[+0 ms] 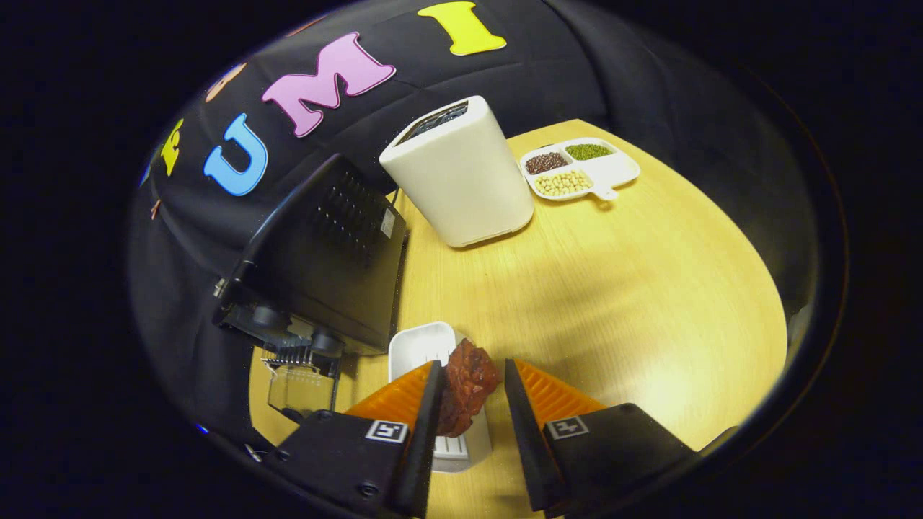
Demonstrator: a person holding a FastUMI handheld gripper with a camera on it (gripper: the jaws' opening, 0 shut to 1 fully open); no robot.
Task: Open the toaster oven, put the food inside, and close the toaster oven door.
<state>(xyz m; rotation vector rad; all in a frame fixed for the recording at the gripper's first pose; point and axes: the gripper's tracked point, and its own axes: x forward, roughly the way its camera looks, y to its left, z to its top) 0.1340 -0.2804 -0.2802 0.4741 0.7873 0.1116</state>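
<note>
With the toaster oven [317, 252] standing open to the left of the white tray [425, 353], we hold our gripper [470, 389] parted around the reddish food [467, 386] above that tray, only one finger seemingly touching, so we judge it might slip.

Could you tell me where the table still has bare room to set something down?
The widest free patch of table lies ahead of the tool, bordered by the white canister and bean tray. It is crowded beside the toaster oven, where its open door and the white dish sit. The tool's fingers are open around the meat.
</note>
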